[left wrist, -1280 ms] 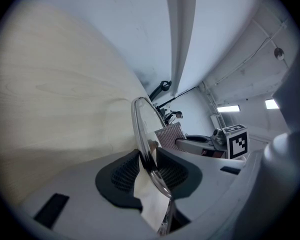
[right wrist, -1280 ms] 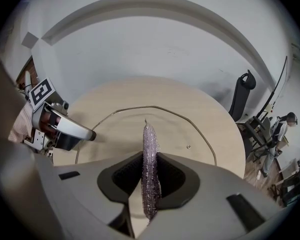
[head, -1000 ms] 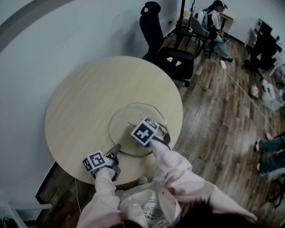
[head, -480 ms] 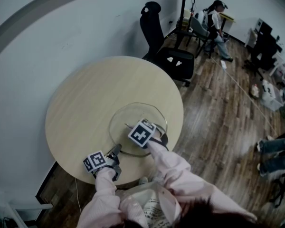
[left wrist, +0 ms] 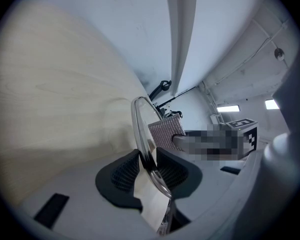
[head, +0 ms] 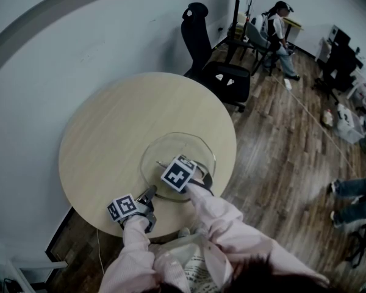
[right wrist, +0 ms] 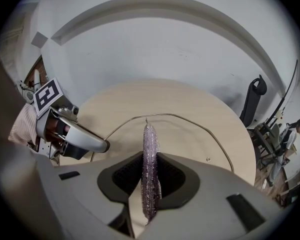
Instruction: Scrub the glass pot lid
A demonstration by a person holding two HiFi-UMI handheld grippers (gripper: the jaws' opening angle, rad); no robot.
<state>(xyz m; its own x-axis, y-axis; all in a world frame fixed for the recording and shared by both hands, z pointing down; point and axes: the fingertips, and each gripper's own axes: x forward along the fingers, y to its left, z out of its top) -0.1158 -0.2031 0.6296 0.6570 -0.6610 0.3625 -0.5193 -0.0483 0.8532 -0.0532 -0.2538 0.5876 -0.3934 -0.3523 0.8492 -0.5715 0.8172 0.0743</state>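
**Scrubbing the glass pot lid, pad drawn back toward the holding jaws**

The glass pot lid [head: 174, 144] lay on the table [head: 104, 133], its near rim clamped between the left gripper's [left wrist: 149, 168] jaws. The right gripper's [right wrist: 150, 174] jaws pinched a purple scrubbing pad [right wrist: 148, 136]. Over the last second the pad had slid across the glass toward the left jaws. We judged scrubbing under way, with the steadying grip unchanged.

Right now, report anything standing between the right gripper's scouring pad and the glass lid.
Nothing visible does. The right gripper holds the scouring pad directly over the glass lid, whose rim the left gripper clamps.
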